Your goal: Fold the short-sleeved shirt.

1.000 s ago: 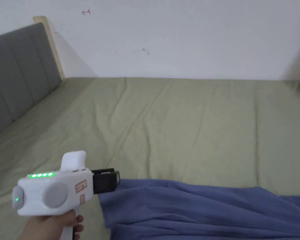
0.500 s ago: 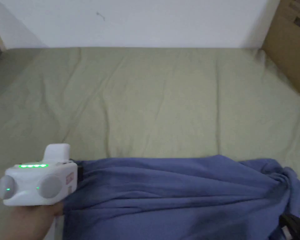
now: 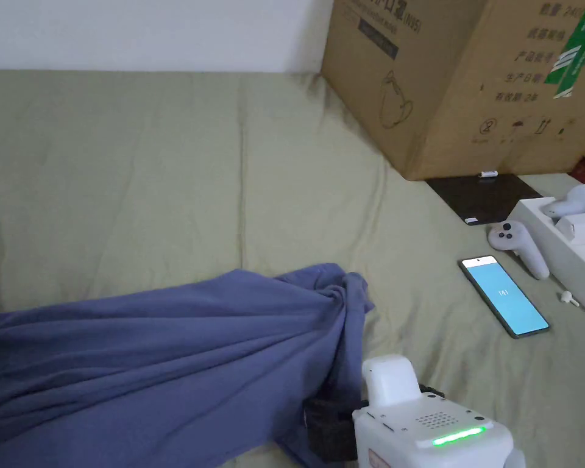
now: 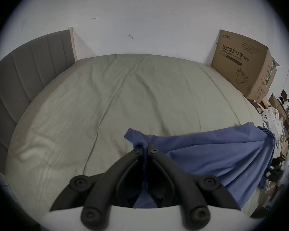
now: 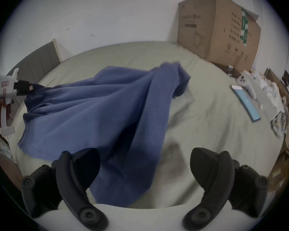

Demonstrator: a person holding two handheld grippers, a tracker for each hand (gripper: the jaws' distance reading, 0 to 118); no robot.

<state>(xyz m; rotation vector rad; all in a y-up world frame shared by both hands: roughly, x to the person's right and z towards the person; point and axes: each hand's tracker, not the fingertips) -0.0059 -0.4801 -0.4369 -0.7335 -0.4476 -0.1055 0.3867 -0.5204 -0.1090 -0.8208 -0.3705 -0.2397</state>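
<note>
Your head swung right from the left tongs (image 4: 144, 148), clamped on the shirt (image 3: 163, 359), to the right tongs (image 5: 144, 168), wide open beside its bunched end, so the spreading wasn't finished.

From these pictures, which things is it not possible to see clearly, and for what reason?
- Blue shirt, head view: its left part is cut off by the picture edge, so collar and sleeves cannot be made out.
- Right gripper, right gripper view: jaws open; motion blur hides whether one touches the cloth.
- Left gripper, left gripper view: the pinched shirt part is bunched between the jaws.
- Items by the white tray, head view: cut off at the right edge.
</note>
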